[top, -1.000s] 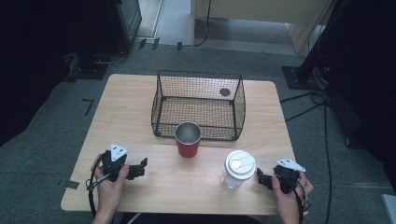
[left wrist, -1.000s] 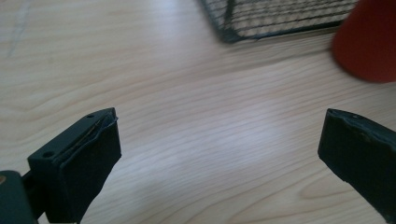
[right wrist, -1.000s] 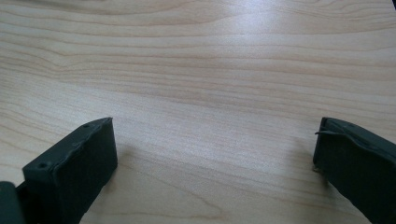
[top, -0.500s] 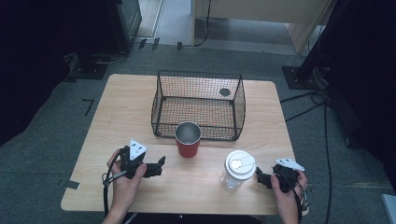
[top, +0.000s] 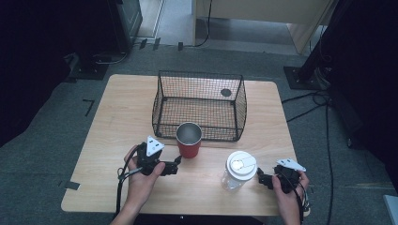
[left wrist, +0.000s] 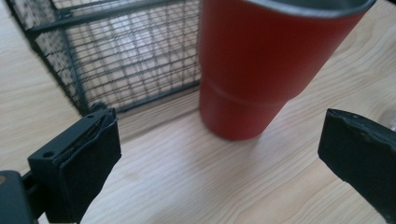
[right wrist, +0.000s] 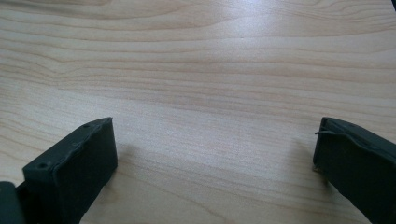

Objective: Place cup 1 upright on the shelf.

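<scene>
Fingers point(left wrist: 88, 158) of the left gripper point(top: 174, 166), spread wide, face the red metal-lined tumbler point(left wrist: 261, 70) before the black wire basket point(top: 197, 105) on the wooden tabletop point(top: 112, 122); advance squarely, closing mid-wall.

Pale wooden bench point(top: 117, 117) with rounded corners, on grey carpet floor point(top: 42, 140). Toward the far edge, near the middle: black wire basket point(top: 199, 105), standing open-topped, a small dark round thing point(top: 225, 92) on its bottom near its far right corner. Just in front of the basket's near wall: red cup point(top: 188, 139), upright, metal inside, close to that wall. Toward the near right corner: clear jar with white lid point(top: 240, 169), upright, well apart from the cup. Bare wood along the left edge.
</scene>
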The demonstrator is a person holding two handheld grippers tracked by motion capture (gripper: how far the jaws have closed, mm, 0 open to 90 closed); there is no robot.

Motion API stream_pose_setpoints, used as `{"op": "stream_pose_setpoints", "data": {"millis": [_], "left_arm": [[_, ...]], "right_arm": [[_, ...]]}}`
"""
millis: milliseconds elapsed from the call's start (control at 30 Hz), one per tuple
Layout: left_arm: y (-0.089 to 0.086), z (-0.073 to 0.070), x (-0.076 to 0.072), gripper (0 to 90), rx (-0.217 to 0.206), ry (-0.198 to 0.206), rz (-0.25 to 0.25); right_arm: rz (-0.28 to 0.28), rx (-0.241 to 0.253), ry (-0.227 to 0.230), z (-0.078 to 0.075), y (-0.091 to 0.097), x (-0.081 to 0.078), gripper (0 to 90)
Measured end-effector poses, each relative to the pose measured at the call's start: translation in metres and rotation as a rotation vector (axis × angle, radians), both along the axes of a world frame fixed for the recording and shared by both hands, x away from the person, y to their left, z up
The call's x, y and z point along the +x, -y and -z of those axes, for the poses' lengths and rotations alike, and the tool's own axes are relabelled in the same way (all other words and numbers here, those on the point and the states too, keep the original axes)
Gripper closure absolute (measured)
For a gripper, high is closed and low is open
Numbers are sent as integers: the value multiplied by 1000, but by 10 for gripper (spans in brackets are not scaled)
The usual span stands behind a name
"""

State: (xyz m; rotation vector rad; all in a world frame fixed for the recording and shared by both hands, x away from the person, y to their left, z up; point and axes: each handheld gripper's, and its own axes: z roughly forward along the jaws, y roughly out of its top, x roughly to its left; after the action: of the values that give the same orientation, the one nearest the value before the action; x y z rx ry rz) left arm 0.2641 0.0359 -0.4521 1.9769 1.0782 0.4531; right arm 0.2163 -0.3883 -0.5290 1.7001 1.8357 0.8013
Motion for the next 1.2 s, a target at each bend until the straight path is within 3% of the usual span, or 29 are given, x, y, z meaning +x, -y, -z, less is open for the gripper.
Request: {"op": "stream_pose_setpoints", "data": {"millis": [633, 1200], "left_arm": [[39, -5, 13, 0, -14, 11, 8], [67, -3, 24, 6, 17, 23, -75]], "right_arm": [[0, 0, 0, 0, 0, 0, 0], [0, 0, 0, 0, 0, 0, 0]]}}
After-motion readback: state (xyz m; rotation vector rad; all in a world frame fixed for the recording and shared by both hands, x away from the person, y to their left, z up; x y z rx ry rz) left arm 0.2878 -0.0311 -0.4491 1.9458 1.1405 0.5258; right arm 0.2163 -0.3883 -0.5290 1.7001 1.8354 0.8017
